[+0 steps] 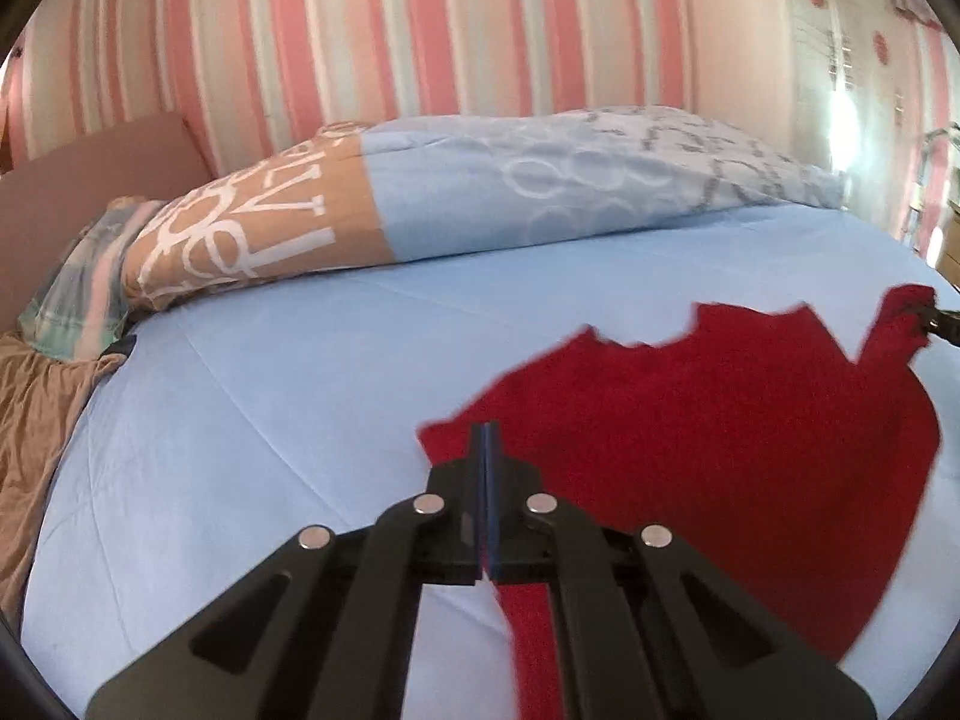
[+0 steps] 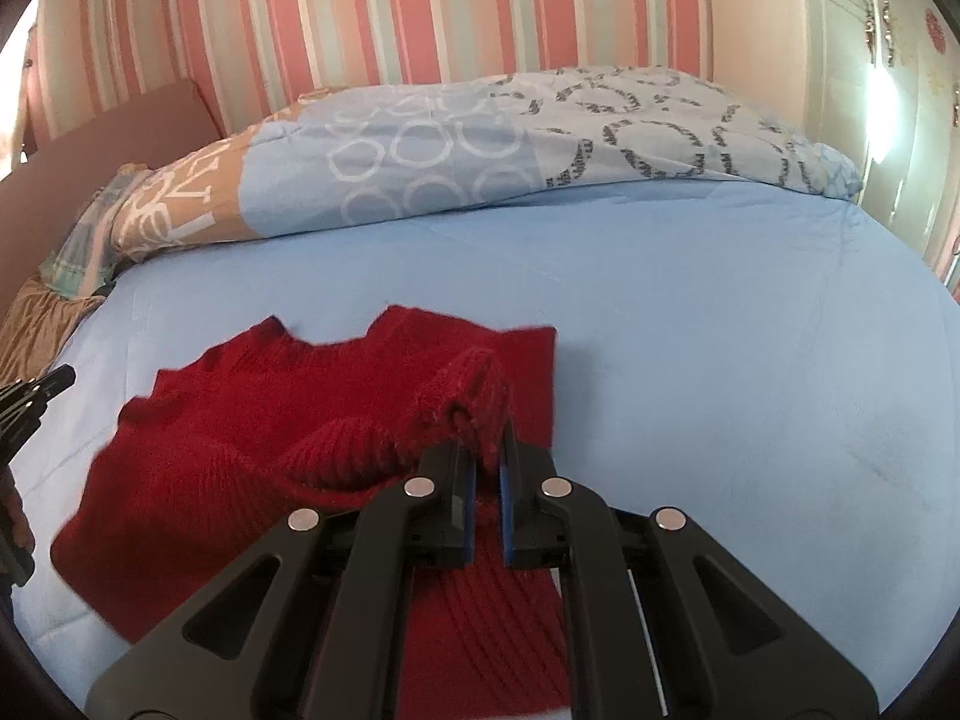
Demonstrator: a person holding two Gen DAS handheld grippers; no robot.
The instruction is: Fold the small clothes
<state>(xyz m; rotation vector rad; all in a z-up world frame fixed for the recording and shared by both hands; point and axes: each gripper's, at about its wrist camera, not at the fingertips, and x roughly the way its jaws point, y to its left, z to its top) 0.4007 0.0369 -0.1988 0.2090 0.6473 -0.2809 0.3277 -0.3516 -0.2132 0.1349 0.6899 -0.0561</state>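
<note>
A red ribbed knitted sweater (image 2: 240, 450) lies on the light blue bed sheet (image 2: 690, 330), toward the near edge of the bed. The right gripper (image 2: 487, 456) is closed on a bunched fold of this sweater and holds that part raised above the rest. The left gripper (image 1: 487, 438) has its jaws pressed fully together over the sweater's left edge; I cannot tell if cloth is caught between them. Behind the sweater, well apart, a rolled patterned blue and tan duvet (image 1: 480, 192) lies along the pink striped wall (image 1: 420, 30). A striped pillow (image 1: 84, 294) sits at the left end.
</note>
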